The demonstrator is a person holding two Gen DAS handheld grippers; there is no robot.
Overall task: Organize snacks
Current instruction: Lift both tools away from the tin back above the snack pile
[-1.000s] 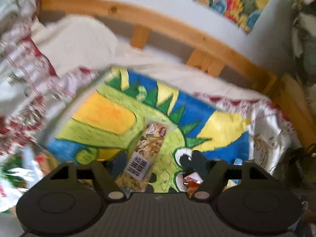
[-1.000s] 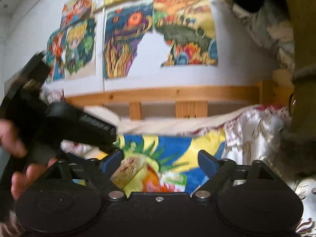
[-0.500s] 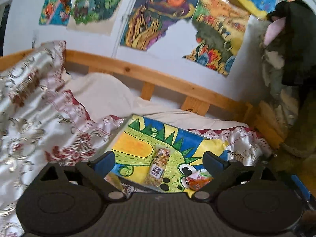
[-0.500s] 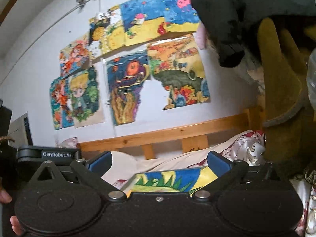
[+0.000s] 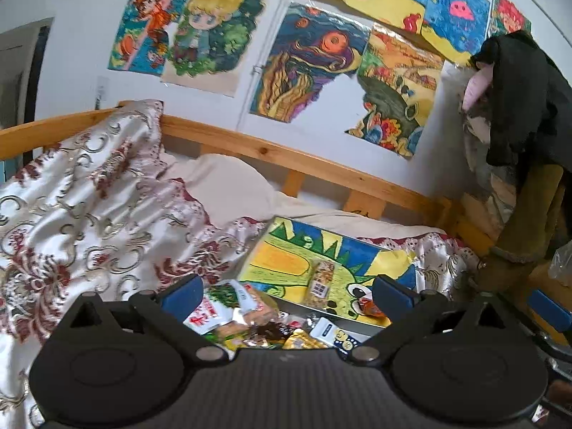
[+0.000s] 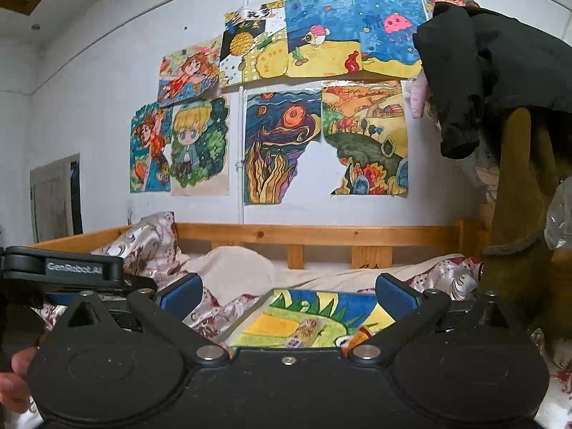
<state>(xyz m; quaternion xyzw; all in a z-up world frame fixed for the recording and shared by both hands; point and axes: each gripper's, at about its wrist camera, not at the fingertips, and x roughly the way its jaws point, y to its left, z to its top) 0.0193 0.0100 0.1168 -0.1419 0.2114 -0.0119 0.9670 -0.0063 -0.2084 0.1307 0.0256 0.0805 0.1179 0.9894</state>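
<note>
The dinosaur drawing board (image 5: 286, 261) lies flat on the bed (image 5: 89, 214), in front of the wooden rail (image 5: 304, 164) and just beside the rumpled patterned quilt. On the board, near its middle, a long snack bar (image 5: 320, 279) lies with its barcode end toward the camera, and a small orange snack packet (image 5: 371, 308) sits on the board's near right corner. Off the board's near left edge a heap of snack packets (image 5: 250, 321) is piled on the bed, touching one another. The left gripper (image 5: 286, 291) hangs above this heap with its jaws wide apart, having just been opening, and nothing is between them. The right gripper (image 6: 287, 293) is held above the board's near side, jaws likewise spread wide after just opening, and empty. Children's paintings (image 6: 282, 143) cover the wall behind the board.
</note>
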